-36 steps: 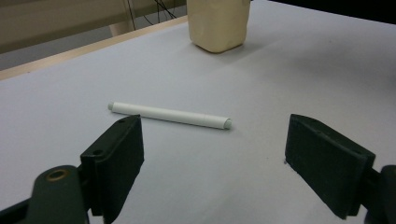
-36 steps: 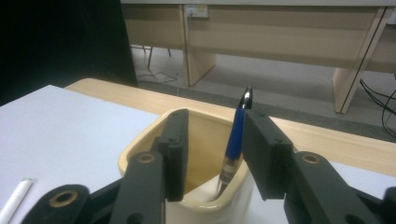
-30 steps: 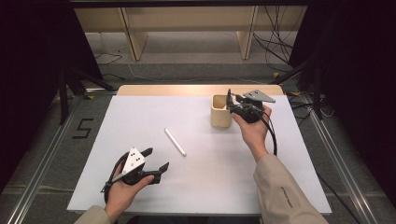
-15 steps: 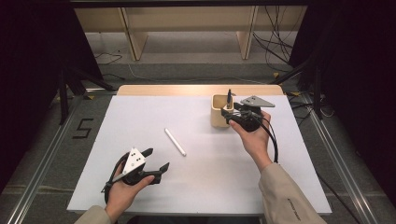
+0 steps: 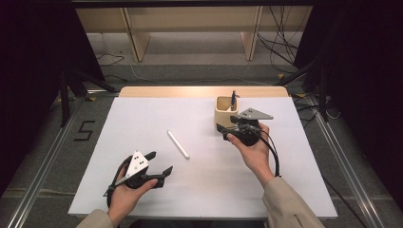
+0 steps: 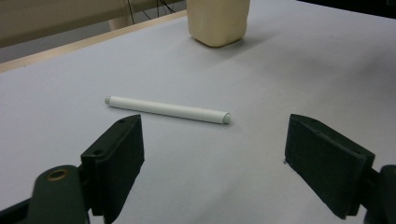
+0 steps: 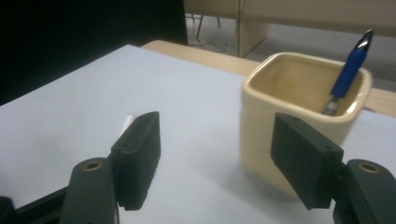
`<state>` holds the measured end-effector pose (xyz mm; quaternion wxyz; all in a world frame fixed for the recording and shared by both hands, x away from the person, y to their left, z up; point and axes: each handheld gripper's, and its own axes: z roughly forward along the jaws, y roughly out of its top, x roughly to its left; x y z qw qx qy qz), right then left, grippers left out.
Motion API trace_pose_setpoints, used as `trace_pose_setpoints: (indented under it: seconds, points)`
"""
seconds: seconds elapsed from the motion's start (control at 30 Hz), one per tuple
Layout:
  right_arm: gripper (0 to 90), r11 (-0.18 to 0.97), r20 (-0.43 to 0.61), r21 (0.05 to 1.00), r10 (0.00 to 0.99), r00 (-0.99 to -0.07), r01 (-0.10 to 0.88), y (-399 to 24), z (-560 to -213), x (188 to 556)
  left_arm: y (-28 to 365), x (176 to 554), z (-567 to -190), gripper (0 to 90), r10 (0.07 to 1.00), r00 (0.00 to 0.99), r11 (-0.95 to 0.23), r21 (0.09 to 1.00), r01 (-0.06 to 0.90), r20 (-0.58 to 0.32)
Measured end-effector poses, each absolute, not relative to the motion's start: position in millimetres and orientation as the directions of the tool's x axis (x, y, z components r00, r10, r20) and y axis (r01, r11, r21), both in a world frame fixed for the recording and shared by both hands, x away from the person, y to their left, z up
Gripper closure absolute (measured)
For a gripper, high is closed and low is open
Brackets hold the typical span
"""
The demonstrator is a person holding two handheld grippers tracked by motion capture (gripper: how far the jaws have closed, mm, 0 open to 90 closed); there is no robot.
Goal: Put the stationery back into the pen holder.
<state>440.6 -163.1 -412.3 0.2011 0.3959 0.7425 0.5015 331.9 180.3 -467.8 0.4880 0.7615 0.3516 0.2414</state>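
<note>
Two hand-held grippers over white counter (image 5: pixel 204 190). Right hand-held gripper (image 5: pixel 227 131) sitting just near of cream square cup (image 5: pixel 226 110), jaws having just been opening, now gaping wide with nothing between; in right gripper view (image 7: pixel 215 154) cup (image 7: pixel 299 112) standing just past the right jaw, apart from pads. Blue pen (image 5: pixel 233 99) standing tilted inside cup, leaning on far right corner, clip end up (image 7: pixel 348 72). White pen (image 5: pixel 178 144) lying flat on counter around the middle, left of cup and well apart from it, slanting far-left to near-right. Left hand-held gripper (image 5: pixel 160 168) hovering at near left of counter, jaws spread wide, gripping nothing; in left gripper view (image 6: pixel 215 154) white pen (image 6: pixel 167 109) lying crosswise just beyond the jaws, not touching, cup (image 6: pixel 218 21) farther off. Cannot tell whether left jaws resting on counter.
</note>
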Motion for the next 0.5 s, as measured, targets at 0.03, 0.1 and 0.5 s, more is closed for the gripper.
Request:
trace_pose_setpoints:
  seconds: [0.03,0.1,0.5]
  points:
    - [33.1,0.191,0.103,0.899,0.783,-0.613,0.394,-160.2,-413.3,439.2,180.2,331.8,-467.9,19.6,0.77,0.637,-0.279,0.912,0.3,0.026]
    - [33.0,0.199,0.108,0.894,0.774,-0.624,0.401,-155.1,-414.3,436.4,179.8,331.7,-468.1,19.6,0.77,0.638,-0.279,0.912,0.301,0.025]
    - [33.2,0.234,0.128,0.873,0.737,-0.664,0.428,-128.4,-427.7,427.4,178.7,331.7,-471.0,19.5,0.763,0.646,-0.285,0.907,0.311,0.019]
